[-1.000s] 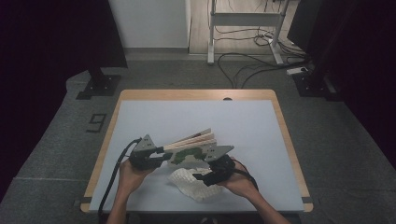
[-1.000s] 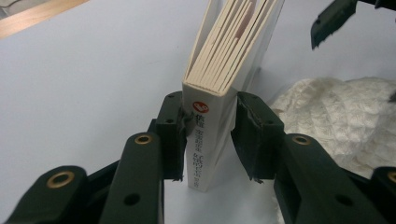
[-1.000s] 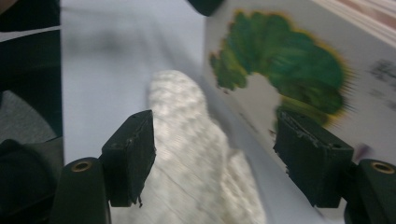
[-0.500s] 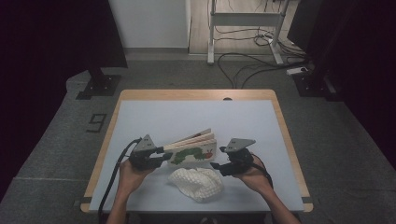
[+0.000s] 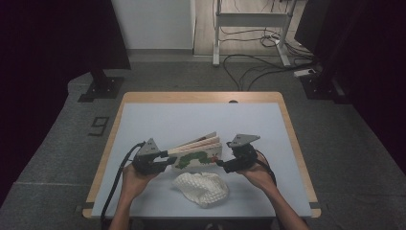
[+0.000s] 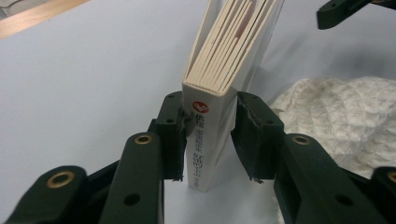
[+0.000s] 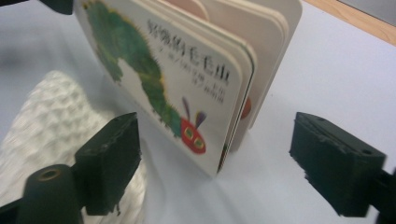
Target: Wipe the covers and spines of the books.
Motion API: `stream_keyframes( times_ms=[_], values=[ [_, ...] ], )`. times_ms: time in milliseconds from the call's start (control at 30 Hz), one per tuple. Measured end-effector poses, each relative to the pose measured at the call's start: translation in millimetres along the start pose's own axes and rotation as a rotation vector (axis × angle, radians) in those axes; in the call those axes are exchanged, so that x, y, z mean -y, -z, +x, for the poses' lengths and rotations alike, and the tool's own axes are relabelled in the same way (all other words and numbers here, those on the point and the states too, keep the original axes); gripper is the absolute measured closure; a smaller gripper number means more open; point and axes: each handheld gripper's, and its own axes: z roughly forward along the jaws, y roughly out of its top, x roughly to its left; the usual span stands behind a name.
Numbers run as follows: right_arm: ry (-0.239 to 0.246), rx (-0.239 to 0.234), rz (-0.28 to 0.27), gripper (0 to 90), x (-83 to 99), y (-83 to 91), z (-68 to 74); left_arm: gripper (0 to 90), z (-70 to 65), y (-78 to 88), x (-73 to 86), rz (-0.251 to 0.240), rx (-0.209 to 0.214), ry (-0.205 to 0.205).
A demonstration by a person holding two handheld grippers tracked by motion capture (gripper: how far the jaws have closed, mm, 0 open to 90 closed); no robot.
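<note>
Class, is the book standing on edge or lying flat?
Standing on edge: the book is upright on the table, its spine clamped by the left gripper.

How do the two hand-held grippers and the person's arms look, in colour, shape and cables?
Both the left gripper and the right gripper are black, each topped by a grey three-cornered plate. Each trails a black cable. In the left gripper view, the jaws carry brass-coloured round fittings and blocky black pads with worn edges. The forearms are bare; no sleeves or gloves show.

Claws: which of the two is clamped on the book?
The left claw, whose jaws press the book's spine. The right claw stands open around the book's far edge without touching.
</note>
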Motion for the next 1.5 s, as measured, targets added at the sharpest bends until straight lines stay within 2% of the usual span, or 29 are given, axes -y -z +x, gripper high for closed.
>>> stream_keyframes(
  times_ms=[233, 467, 600, 667, 800, 1000, 1167, 1233, 1333, 1367, 1400, 1500],
  values=[
    [0.009, -0.02, 0.002, 12.9, -10.5, -17.0, -6.5, 63.3, 0.0, -0.3, 0.1, 0.0, 0.0, -0.001],
    [0.011, -0.033, 0.004, 4.1, -20.7, -31.0, -13.5, 63.2, 0.1, -0.8, 0.1, -0.001, 0.0, -0.002],
    [0.03, -0.075, -0.009, 3.6, -28.8, -36.8, -15.0, 63.3, 0.4, -1.2, 0.1, -0.002, 0.001, -0.002],
    [0.035, -0.105, -0.016, 7.3, -30.3, -37.3, -14.5, 63.2, 0.4, -1.2, 0.1, -0.001, 0.001, -0.003],
    [0.047, -0.096, -0.014, 11.2, -30.0, -35.2, -13.0, 63.2, 0.6, -1.2, 0.2, -0.001, 0.003, -0.002],
    [0.023, -0.114, -0.026, 22.1, -22.5, -21.9, -14.7, 61.4, 1.1, -1.4, 0.4, 0.007, -0.005, -0.002],
    [0.04, -0.09, -0.01, 29.8, -22.2, -16.0, -11.0, 59.9, 0.9, -1.4, 0.7, 0.006, -0.011, 0.001],
    [0.047, -0.069, 0.001, 38.0, -22.1, -12.1, -9.0, 59.8, 1.3, -1.3, 1.1, 0.004, -0.013, 0.005],
    [0.045, -0.058, 0.004, 45.6, -21.1, -8.1, -8.0, 59.5, 1.8, -0.9, 1.8, 0.003, -0.014, 0.005],
    [0.045, -0.058, 0.004, 45.6, -21.1, -8.1, -8.0, 59.6, 1.8, -0.9, 1.8, 0.003, -0.014, 0.005],
    [0.052, -0.049, 0.003, 49.9, -19.6, -5.7, -7.4, 59.6, 1.7, -1.3, 2.7, 0.004, -0.017, 0.005],
    [0.048, -0.048, 0.0, 52.6, -18.4, -4.9, -7.9, 59.8, 1.4, -1.8, 3.8, 0.007, -0.02, 0.007]
  ],
)
